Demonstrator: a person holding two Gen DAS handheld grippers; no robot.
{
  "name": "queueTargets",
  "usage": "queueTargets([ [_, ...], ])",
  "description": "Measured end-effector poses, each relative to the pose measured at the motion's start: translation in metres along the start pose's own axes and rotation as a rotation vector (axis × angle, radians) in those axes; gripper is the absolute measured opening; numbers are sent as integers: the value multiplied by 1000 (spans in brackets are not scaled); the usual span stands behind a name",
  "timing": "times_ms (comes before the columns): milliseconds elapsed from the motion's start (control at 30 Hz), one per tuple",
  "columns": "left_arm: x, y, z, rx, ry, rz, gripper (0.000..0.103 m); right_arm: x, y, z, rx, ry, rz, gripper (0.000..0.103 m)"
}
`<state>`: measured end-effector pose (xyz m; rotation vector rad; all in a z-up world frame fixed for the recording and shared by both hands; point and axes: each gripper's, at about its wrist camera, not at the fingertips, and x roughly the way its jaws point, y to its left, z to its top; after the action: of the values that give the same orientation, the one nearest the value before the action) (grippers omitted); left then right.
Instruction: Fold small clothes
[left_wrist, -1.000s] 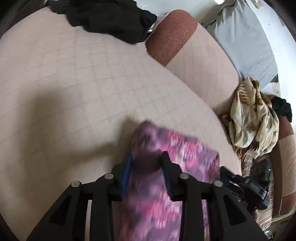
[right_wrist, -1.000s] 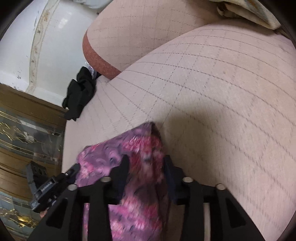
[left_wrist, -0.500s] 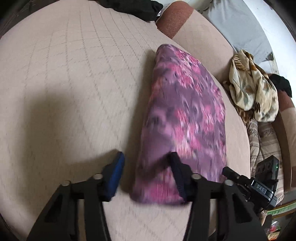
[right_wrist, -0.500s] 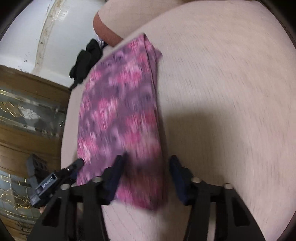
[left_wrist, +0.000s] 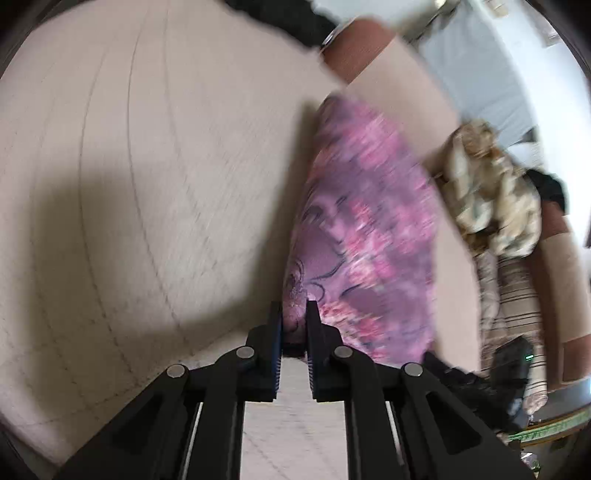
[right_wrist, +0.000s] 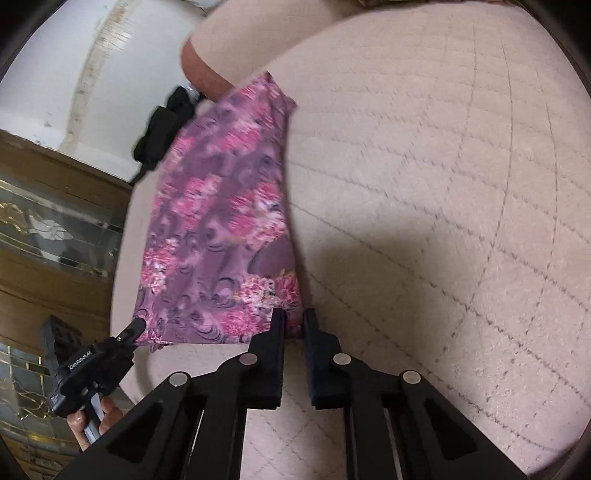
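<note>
A purple cloth with pink flowers (left_wrist: 365, 229) lies stretched out flat on the beige quilted cushion (left_wrist: 147, 166); it also shows in the right wrist view (right_wrist: 225, 218). My left gripper (left_wrist: 294, 314) is shut on the cloth's near left corner. My right gripper (right_wrist: 294, 321) is shut on the cloth's near right corner. In the right wrist view the left gripper (right_wrist: 125, 336) shows at the cloth's other near corner, held by a hand. Both frames are blurred by motion.
A black garment (left_wrist: 280, 14) lies at the cushion's far edge, also in the right wrist view (right_wrist: 162, 125). A crumpled cream and brown cloth (left_wrist: 487, 195) and striped fabric (left_wrist: 513, 295) lie to the right. A brown bolster (left_wrist: 358, 48) stands behind. A wooden glass cabinet (right_wrist: 48, 229) is at left.
Half a second ago both grippers were open over the laid-out cloth. Now both have shut on its near corners. A second ago the cloth was bunched in the grippers.
</note>
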<state>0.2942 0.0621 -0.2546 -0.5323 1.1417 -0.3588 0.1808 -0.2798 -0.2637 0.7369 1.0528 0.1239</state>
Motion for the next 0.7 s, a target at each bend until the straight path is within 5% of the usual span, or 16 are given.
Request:
queueTargets([
  [100, -5, -2, 1, -8, -20, -12, 13, 2, -7, 4, 39, 8, 40, 13],
  [233, -10, 6, -1, -44, -32, -6, 24, 0, -18, 7, 125, 9, 143, 32],
  [367, -5, 3, 0, -43, -28, -11, 24, 13, -15, 16, 144, 24, 165, 35],
  [433, 0, -1, 2, -27, -22, -7, 23, 22, -2, 24, 107, 33, 135, 31],
  [500, 1, -5, 3, -2, -19, 6, 13, 26, 4, 26, 62, 39, 75, 13],
  [700, -38, -11, 0, -3, -12, -70, 10, -6, 16, 24, 46, 2, 103, 9],
])
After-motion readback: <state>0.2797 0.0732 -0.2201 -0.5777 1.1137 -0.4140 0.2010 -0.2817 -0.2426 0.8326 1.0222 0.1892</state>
